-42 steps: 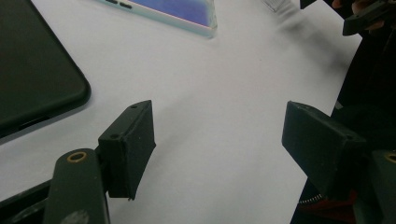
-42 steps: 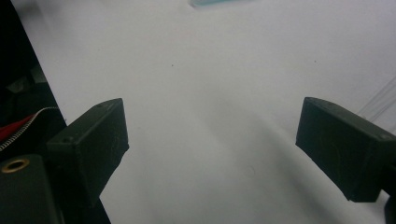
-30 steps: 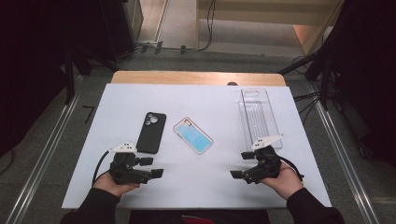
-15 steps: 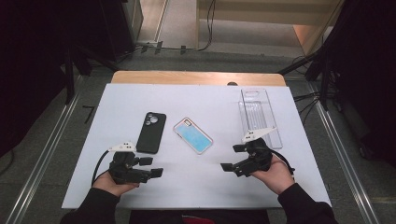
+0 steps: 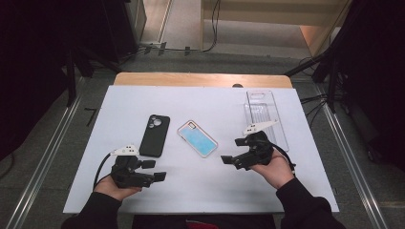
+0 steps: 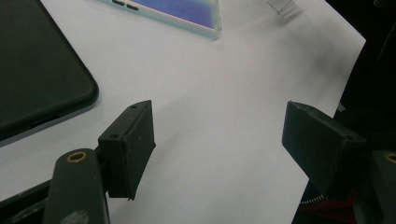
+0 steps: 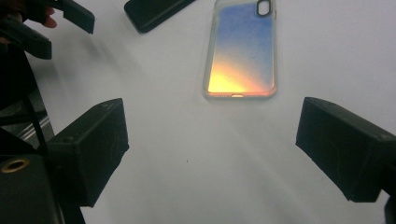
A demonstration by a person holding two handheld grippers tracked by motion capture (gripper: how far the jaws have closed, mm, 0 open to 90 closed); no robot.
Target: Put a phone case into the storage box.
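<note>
flat on the white table [image 5: 286,191], blue-to-orange clear-rimmed phone case [image 7: 243,51], right claw [image 7: 210,154] spread, left claw [image 6: 219,140] spread

Legible text: none | black phone case [image 5: 154,135]: no readable brand or label | blue-tinted phone case [image 5: 197,138]: no lettering | clear plastic tray [image 5: 265,117]: no markings | desk [image 5: 205,186]: unmarked

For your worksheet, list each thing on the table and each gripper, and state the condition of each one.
Black phone case: lying flat, untouched.
Blue-tinted clear phone case: lying flat, untouched.
Clear plastic tray: flat, empty.
Left gripper: open, empty.
Right gripper: open, empty, pointing at the blue-tinted case.
</note>
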